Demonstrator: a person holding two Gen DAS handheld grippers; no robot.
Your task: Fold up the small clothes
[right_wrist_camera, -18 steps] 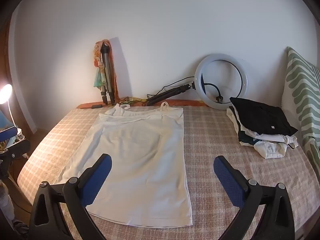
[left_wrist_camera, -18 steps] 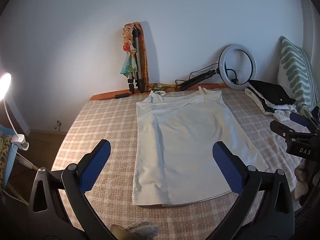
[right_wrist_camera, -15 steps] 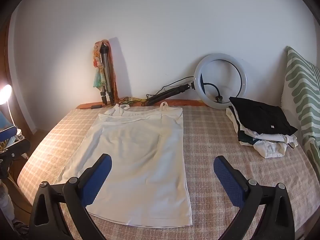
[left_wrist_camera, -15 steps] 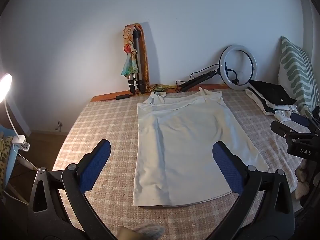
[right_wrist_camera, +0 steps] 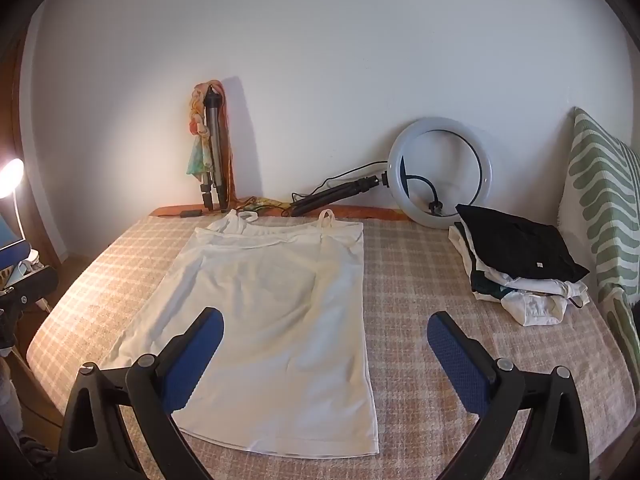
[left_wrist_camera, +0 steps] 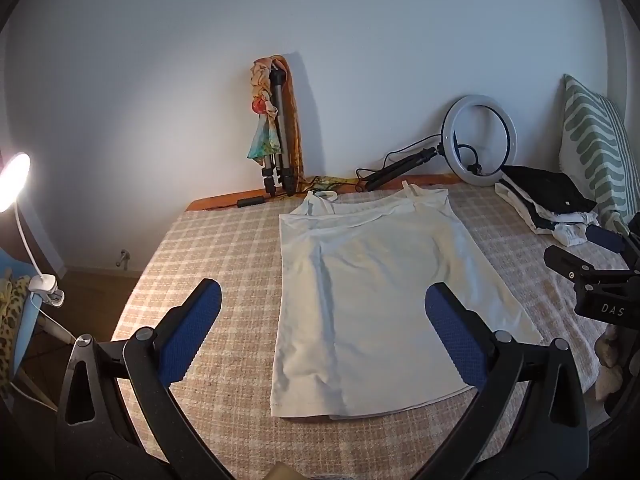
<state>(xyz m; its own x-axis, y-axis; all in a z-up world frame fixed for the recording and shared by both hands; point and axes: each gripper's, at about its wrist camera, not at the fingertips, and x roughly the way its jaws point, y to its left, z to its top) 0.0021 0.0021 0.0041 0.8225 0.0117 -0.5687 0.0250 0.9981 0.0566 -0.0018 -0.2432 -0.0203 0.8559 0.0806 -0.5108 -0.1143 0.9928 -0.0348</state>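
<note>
White camisole (left_wrist_camera: 376, 300) spread flat and smooth on checked woven bedspread (left_wrist_camera: 224, 248), thin straps toward wall. Right of camisole: folded stack (right_wrist_camera: 520, 268), black on top, soft and rumpled below; round ring light (right_wrist_camera: 442, 176) behind. Left gripper (left_wrist_camera: 322, 320) and right gripper (right_wrist_camera: 326, 346) spread wide above hem, empty, textured blue pads (left_wrist_camera: 192, 332).

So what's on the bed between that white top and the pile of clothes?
Nothing: in the right wrist view only bare checked blanket lies between the white top and the pile of clothes.
</note>
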